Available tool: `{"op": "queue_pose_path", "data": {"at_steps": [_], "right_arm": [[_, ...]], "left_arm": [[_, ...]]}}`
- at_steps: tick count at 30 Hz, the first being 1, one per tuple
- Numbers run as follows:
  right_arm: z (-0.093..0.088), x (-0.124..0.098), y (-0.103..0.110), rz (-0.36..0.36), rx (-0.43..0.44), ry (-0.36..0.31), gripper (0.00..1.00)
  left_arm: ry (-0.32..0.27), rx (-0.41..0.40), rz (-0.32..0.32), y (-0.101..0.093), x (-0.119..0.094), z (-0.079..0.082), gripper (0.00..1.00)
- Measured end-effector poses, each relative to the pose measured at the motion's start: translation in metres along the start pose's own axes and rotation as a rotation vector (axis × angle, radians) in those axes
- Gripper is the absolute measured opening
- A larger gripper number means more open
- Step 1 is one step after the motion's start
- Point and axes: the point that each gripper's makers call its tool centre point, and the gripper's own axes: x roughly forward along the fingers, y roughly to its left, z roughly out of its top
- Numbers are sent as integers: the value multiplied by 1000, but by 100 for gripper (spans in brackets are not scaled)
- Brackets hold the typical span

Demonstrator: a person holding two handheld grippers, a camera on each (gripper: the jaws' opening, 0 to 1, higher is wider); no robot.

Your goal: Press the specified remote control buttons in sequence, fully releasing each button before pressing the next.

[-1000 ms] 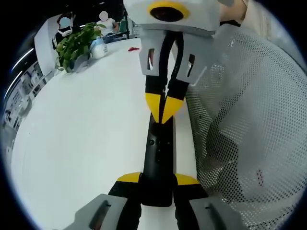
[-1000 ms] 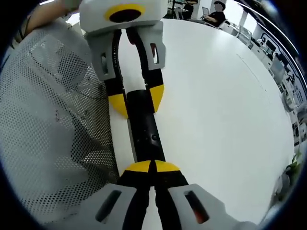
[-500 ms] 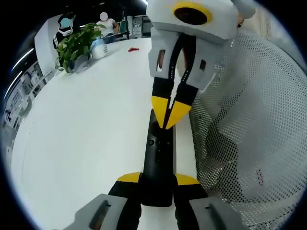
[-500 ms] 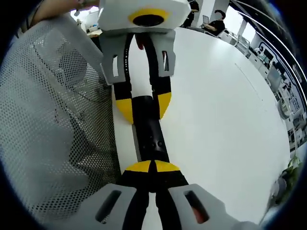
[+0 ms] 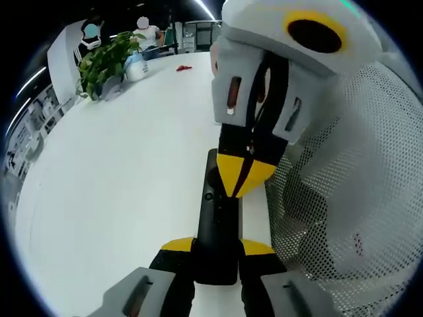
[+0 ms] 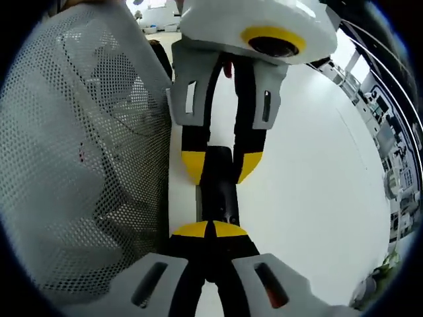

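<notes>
A slim black remote [image 5: 215, 211] lies lengthwise over the white table [image 5: 119, 185]. In the left gripper view, my left gripper [image 5: 217, 246] is shut on its near end, one yellow tip on each side. My right gripper [image 5: 241, 177] comes down from above with its yellow tips together, resting on the remote's upper face just past a small round button [image 5: 209, 196]. In the right gripper view, my right gripper [image 6: 210, 229] is shut, tips down on the remote [image 6: 218, 201]. The left gripper [image 6: 221, 165] clamps the far end there.
A person's grey mesh garment [image 5: 344, 191] hangs close along the remote's side, also large in the right gripper view [image 6: 86, 152]. A potted plant [image 5: 102, 63], a pale bottle [image 5: 135, 66] and a small red item [image 5: 183, 67] stand at the table's far end. Desks [image 6: 390, 125] lie beyond.
My right gripper has slid along the remote toward the left gripper, staying shut. The two grippers are now much closer together. The left gripper has kept its hold.
</notes>
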Motion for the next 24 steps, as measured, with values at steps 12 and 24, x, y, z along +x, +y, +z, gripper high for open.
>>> {"op": "queue_pose_path", "data": {"at_steps": [12, 24], "right_arm": [[1, 2, 2, -62, -267, 77, 0], [2, 1, -4, 14, 79, 12, 0]], "left_arm": [[2, 4, 0, 0, 0, 0, 25], [-5, -1, -1, 0, 0, 0, 25]]}}
